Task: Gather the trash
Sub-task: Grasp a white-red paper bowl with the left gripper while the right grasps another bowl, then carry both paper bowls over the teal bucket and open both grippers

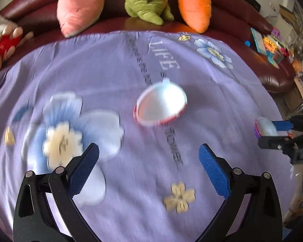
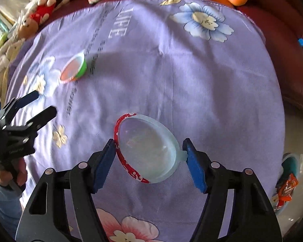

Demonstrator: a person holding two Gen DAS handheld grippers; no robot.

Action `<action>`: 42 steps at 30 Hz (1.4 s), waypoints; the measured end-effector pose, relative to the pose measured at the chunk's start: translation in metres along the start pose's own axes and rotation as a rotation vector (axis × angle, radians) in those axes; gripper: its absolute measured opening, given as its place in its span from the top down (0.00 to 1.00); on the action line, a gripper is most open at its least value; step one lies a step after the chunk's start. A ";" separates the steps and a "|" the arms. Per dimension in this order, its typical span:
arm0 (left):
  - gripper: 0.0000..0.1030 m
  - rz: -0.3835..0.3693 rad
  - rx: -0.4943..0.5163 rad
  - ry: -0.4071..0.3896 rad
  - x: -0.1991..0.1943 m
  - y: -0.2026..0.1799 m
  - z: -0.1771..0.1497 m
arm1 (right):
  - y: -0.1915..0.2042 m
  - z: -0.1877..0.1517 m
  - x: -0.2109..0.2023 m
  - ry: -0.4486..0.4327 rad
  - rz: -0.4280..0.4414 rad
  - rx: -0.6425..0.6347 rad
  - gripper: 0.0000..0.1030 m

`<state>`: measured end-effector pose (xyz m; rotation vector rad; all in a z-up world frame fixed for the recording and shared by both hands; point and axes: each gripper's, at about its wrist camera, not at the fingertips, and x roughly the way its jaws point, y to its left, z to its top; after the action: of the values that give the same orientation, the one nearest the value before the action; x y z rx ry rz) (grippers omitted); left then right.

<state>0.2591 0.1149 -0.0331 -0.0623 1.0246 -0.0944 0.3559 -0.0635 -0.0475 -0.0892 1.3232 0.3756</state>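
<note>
A clear plastic cup with a red patterned rim (image 2: pixel 147 151) lies on its side on the purple flowered cloth (image 2: pixel 192 76). My right gripper (image 2: pixel 149 151) is shut on it, one blue pad against the red rim and the other against its tab. The left wrist view shows this gripper (image 1: pixel 265 133) at the far right with the cup (image 1: pixel 265 126) between its fingers. A second cup (image 1: pixel 161 104) lies tipped over mid-cloth, blurred, ahead of my left gripper (image 1: pixel 149 161), which is open and empty. In the right wrist view that cup (image 2: pixel 74 68) looks green-walled, just beyond the left gripper (image 2: pixel 45 102).
Plush toys sit on the maroon sofa (image 1: pixel 30 4) behind the cloth: pink (image 1: pixel 80 6), green (image 1: pixel 147 0) and an orange carrot (image 1: pixel 194 8). A teddy (image 2: pixel 28 24) lies at the left. A clear container with wrappers (image 2: pixel 286 183) stands at the lower right.
</note>
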 end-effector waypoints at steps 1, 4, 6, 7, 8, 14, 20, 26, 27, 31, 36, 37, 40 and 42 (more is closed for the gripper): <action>0.04 0.000 0.014 0.002 0.004 -0.002 0.006 | -0.001 0.001 -0.001 -0.004 0.009 0.014 0.37; 0.04 -0.002 0.041 0.009 0.015 -0.005 0.021 | -0.004 0.009 -0.002 -0.014 0.035 0.048 0.37; 0.04 -0.004 0.048 0.020 0.024 -0.007 0.028 | -0.007 0.011 -0.003 -0.018 0.049 0.064 0.37; 0.04 -0.005 0.051 0.023 0.028 -0.007 0.031 | -0.009 0.011 -0.003 -0.019 0.058 0.071 0.37; 0.04 -0.005 0.053 0.026 0.031 -0.006 0.033 | -0.008 0.010 -0.002 -0.021 0.062 0.075 0.37; 0.44 -0.050 0.043 0.046 0.049 -0.004 0.039 | -0.025 0.007 0.001 -0.031 0.096 0.135 0.37; 0.44 -0.051 0.026 0.008 0.043 -0.012 0.034 | -0.039 -0.001 0.003 -0.040 0.123 0.177 0.37; 0.44 -0.068 0.022 0.002 0.028 -0.037 0.021 | -0.051 -0.014 -0.007 -0.067 0.145 0.211 0.37; 0.44 -0.074 0.030 0.002 0.024 -0.045 0.018 | -0.053 -0.016 -0.009 -0.071 0.145 0.215 0.37; 0.44 -0.094 0.053 0.001 0.013 -0.071 0.010 | -0.068 -0.032 -0.023 -0.096 0.152 0.249 0.37; 0.44 -0.121 0.087 0.000 0.001 -0.110 0.000 | -0.093 -0.060 -0.039 -0.137 0.184 0.320 0.37; 0.44 -0.123 0.094 0.000 -0.001 -0.116 -0.002 | -0.100 -0.068 -0.042 -0.146 0.191 0.342 0.37; 0.44 -0.143 0.112 0.003 -0.007 -0.141 -0.007 | -0.117 -0.086 -0.052 -0.168 0.198 0.384 0.37; 0.44 -0.156 0.128 0.002 -0.011 -0.159 -0.010 | -0.134 -0.100 -0.061 -0.192 0.199 0.420 0.37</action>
<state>0.2368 -0.0425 -0.0140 -0.0254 1.0128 -0.3023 0.2933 -0.2296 -0.0340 0.4231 1.1983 0.2595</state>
